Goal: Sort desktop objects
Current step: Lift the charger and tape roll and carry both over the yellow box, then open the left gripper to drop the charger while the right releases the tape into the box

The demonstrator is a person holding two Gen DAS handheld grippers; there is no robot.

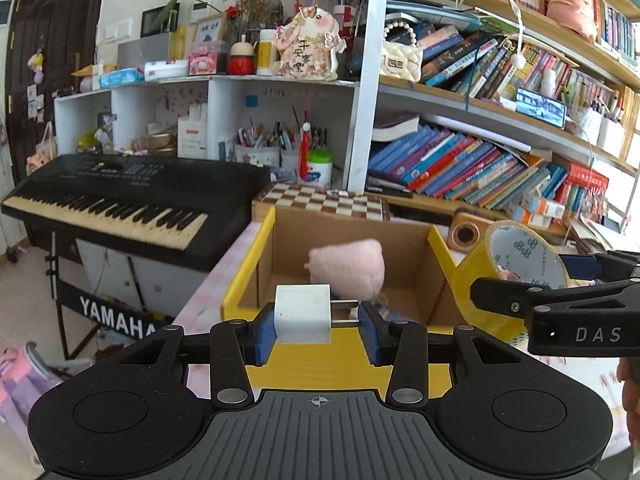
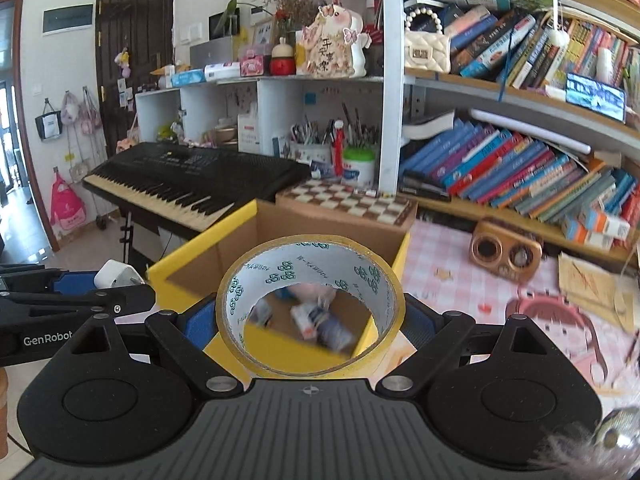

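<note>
Covering the desk (image 2: 460, 256), pink checked cloth — left gripper (image 1: 316, 316) clamps charger (image 1: 303, 314), right gripper (image 2: 310, 320) clamps tape roll (image 2: 310, 306).

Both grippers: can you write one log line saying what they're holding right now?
left gripper: shut on white plug | right gripper: shut on tape roll | both near yellow box

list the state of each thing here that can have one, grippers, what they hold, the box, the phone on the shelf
left gripper: shut on the white charger plug
white charger plug: held, prongs pointing sideways
right gripper: closed on the tape roll
tape roll: held upright, hole facing the camera
cardboard box: open on top, items inside
pink plush: in the box, blurred
phone on shelf: screen lit
</note>
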